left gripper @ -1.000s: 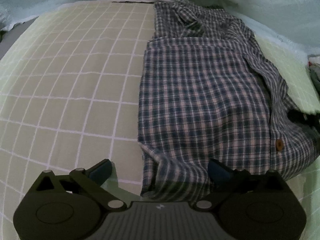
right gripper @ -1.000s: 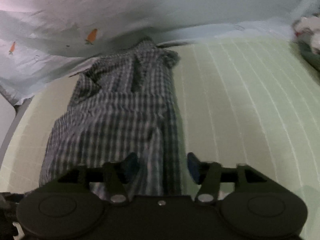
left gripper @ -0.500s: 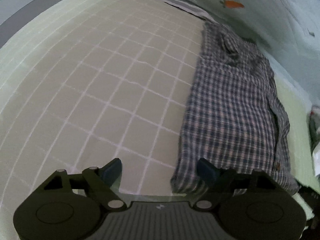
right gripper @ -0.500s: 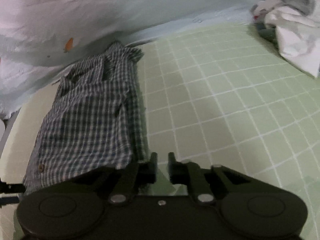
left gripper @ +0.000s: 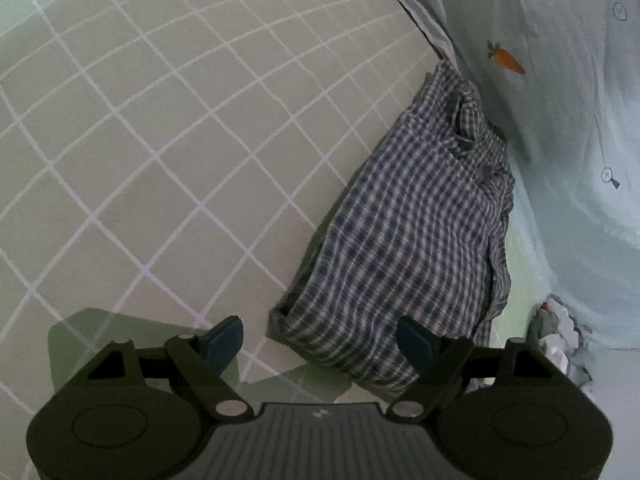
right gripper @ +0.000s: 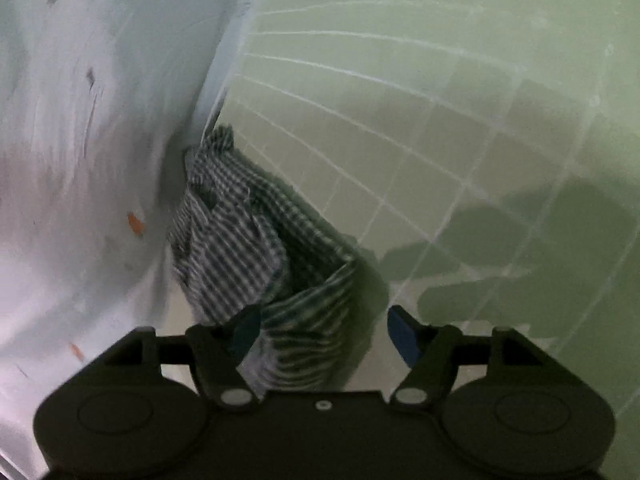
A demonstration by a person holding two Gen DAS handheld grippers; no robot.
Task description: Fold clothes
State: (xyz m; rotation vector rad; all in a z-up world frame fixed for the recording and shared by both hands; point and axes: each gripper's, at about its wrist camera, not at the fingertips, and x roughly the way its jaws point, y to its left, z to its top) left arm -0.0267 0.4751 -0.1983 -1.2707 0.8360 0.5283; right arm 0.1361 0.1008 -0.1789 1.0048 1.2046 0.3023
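No legible writing. Plaid shirt (left gripper: 404, 240) lies folded lengthwise on the green grid sheet (left gripper: 160, 120), collar end against the carrot-print quilt (left gripper: 560, 100). Left gripper (left gripper: 320, 340): jaws spread wide, empty, over the hem. Right gripper (right gripper: 324, 336): jaws wide, empty, hem cloth between them. Bare sheet left of the shirt; clothes pile (left gripper: 558, 336) far right.

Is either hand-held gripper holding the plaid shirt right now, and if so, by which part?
Neither. The left hand-held gripper and right hand-held gripper are both open, and the plaid shirt lies loose on the checked sheet.
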